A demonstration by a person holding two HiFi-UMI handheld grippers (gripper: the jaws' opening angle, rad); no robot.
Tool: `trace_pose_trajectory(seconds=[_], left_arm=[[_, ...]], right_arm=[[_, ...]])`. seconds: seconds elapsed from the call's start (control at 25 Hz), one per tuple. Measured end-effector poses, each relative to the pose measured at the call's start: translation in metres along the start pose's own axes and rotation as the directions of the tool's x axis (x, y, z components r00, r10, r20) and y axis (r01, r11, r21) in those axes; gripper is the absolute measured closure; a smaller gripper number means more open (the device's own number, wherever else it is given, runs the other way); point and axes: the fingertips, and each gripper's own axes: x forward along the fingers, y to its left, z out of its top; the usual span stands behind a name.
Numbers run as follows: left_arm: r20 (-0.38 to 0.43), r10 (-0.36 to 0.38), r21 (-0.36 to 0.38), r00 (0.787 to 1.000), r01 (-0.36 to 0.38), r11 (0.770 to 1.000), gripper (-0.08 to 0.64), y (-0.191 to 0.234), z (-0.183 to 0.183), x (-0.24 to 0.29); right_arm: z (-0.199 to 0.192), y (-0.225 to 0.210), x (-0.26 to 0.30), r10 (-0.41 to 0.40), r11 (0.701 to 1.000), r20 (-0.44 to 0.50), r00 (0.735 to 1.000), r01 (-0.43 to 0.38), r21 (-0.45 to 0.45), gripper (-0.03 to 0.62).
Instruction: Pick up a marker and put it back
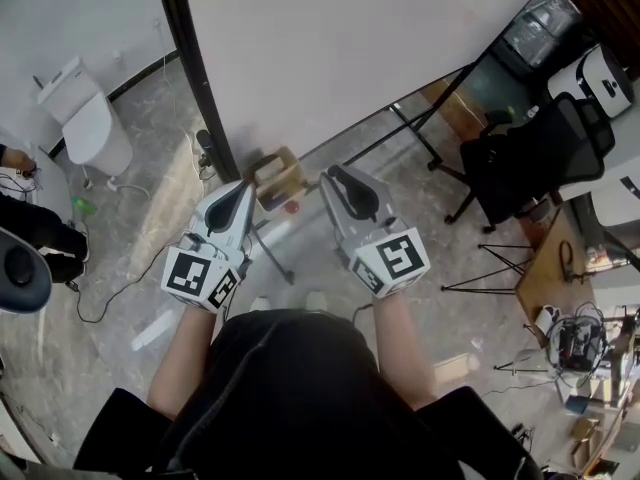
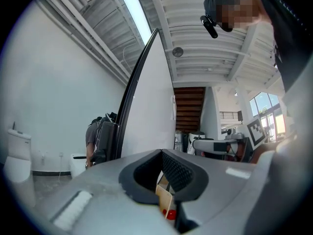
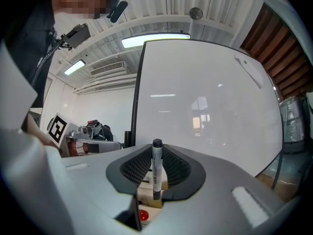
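Right gripper view: the right gripper [image 3: 157, 166] has its jaws pinched on the marker [image 3: 156, 173], which stands upright between the pads in front of the whiteboard [image 3: 210, 102]. A wooden box [image 3: 146, 194] sits just below. The left gripper [image 2: 164, 174] has its jaws apart and nothing held, with only the box showing through the gap. Head view: both grippers are side by side, pointing at the board.

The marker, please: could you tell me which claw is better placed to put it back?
Right. The right claw grips the marker upright, with the wooden box just beyond its jaws; the left claw is empty.
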Motion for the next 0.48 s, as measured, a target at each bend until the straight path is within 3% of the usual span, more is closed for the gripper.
trace_pose_trajectory(seconds=[0.48], left_arm=[[-0.009,-0.128,0.0,0.992,0.128,0.992,0.554,-0.022,-0.001,0.015]], right_arm=[[0.017,-0.002,-0.036,-0.114,0.993,0.036,0.993,0.115,-0.009,0.517]])
